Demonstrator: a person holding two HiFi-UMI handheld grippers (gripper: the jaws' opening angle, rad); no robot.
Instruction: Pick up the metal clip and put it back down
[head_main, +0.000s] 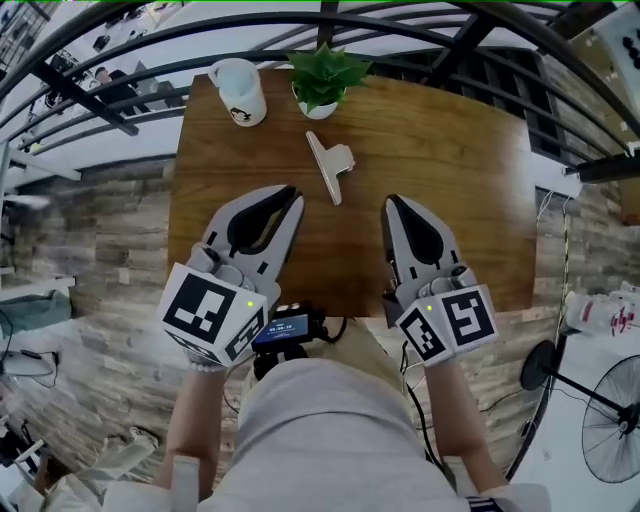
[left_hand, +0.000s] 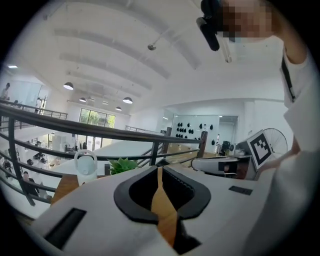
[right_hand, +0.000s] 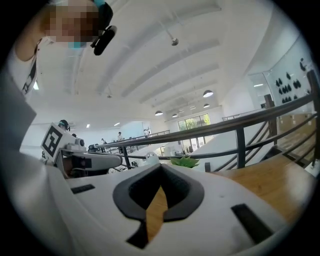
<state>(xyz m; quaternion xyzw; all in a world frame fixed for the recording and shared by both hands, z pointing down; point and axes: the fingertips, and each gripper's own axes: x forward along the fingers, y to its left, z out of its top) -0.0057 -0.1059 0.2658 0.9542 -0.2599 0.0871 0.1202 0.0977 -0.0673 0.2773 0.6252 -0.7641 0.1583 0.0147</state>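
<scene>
Head view: a brown wooden desk lies below the person. The shiny silver metal clip lies flat on the desk, near the middle. No gripper touches it. It lies a little past the tips of both grippers, closer to the far edge.

Behind the clip stands a small green leafy plant in a white pot. A white mug with a handle stands to the left of the plant, near the far left corner. The mug and the plant are close to each other but do not touch.

The left gripper is grey and white and is above the near part of the desk, to the left of the clip. The left gripper view shows its two jaws together at the tips, with nothing between them. Only the brown desk shows through the gap lower down.

The right gripper is above the near part of the desk, to the right of the clip. The right gripper view shows its jaws pressed together too, and they hold nothing.

The two grippers are side by side and apart, and both point away from the person, toward the far edge. A black metal railing runs around the far side of the desk.
</scene>
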